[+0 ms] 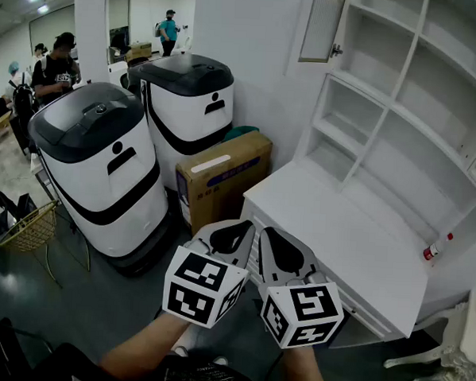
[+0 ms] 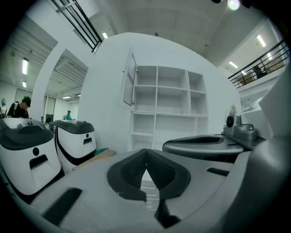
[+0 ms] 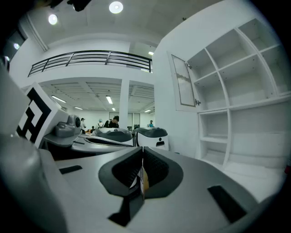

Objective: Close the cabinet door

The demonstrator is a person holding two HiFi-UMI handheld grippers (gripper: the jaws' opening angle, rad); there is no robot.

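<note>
The white cabinet (image 1: 410,99) has open shelves, and its small upper door (image 1: 320,27) stands ajar at the top left, a latch on its edge. The door (image 2: 129,79) also shows in the left gripper view, and the door (image 3: 184,82) in the right gripper view. Both grippers are held side by side low in the head view, well short of the cabinet and below the door. My left gripper (image 1: 246,226) is shut with nothing between its jaws, its tips (image 2: 146,150) meeting. My right gripper (image 1: 266,230) is shut too, and its tips (image 3: 142,148) hold nothing.
A white desk top (image 1: 340,223) juts out under the shelves, with a red-capped bottle (image 1: 436,248) at its right end. Left of it stand a cardboard box (image 1: 223,177) and two white machines (image 1: 104,163) with dark lids. People stand at the far left.
</note>
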